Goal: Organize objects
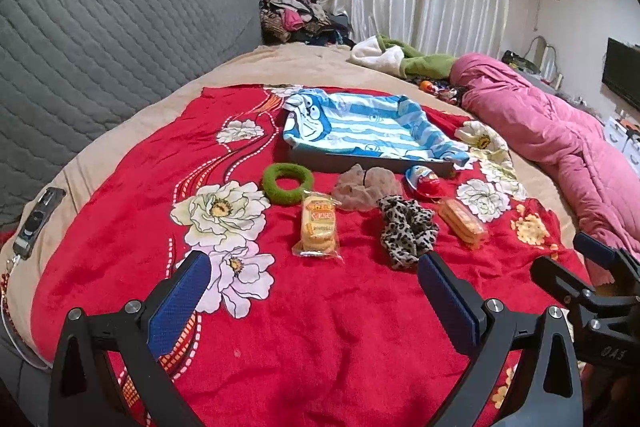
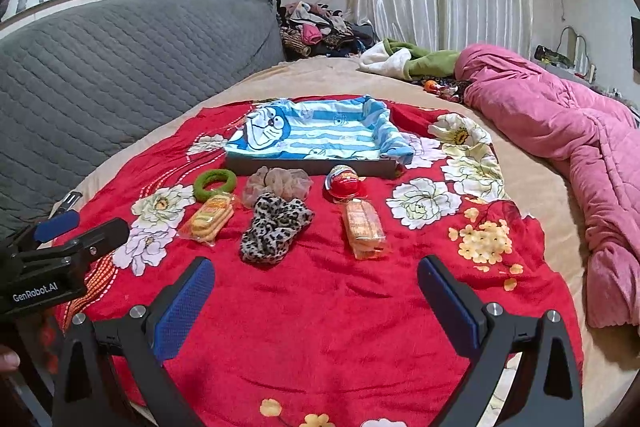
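On a red flowered blanket [image 1: 320,327] lie a green ring scrunchie [image 1: 287,183], a beige scrunchie [image 1: 362,187], a leopard scrunchie [image 1: 406,231], two biscuit packs [image 1: 318,229] [image 1: 462,223] and a red egg-shaped sweet [image 1: 426,181]. Behind them stands a dark tray lined with a blue striped cartoon cloth [image 1: 360,131]. The same items show in the right wrist view: green ring [image 2: 215,183], leopard scrunchie [image 2: 274,227], biscuit packs [image 2: 210,219] [image 2: 364,227], tray [image 2: 316,137]. My left gripper [image 1: 314,291] and right gripper [image 2: 316,293] are open and empty, hovering in front of the row.
A grey quilted headboard [image 1: 100,39] is at the left. A pink quilt [image 1: 560,147] lies along the right. A pile of clothes [image 1: 296,15] sits at the back. A phone [image 1: 38,223] lies at the blanket's left edge.
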Motion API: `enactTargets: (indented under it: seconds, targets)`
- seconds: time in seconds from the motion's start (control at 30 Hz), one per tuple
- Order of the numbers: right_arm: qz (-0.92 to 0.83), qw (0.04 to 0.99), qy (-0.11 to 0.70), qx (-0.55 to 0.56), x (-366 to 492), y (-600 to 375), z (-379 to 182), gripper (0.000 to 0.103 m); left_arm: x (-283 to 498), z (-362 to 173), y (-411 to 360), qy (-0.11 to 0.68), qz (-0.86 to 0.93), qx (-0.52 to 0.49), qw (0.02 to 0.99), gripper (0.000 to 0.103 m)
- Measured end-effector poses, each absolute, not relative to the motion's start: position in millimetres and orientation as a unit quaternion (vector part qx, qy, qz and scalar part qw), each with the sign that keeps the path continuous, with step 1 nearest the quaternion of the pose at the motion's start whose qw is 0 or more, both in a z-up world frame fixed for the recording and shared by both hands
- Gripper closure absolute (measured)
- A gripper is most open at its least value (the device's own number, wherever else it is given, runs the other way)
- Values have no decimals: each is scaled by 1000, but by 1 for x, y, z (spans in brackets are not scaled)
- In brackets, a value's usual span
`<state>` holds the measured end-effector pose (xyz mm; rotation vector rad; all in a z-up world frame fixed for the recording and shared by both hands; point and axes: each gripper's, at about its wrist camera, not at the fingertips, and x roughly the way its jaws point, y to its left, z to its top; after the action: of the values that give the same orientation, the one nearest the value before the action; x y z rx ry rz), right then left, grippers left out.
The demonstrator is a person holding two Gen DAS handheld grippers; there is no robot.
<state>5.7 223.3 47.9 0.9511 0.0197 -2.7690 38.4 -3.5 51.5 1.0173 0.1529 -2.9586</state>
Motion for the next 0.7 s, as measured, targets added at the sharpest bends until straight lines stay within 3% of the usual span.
enactTargets:
  seconds: [0.7]
  targets:
    - [-940,101,7,327,-36,229,61,1,0,66,4,38,-948,317,3,0]
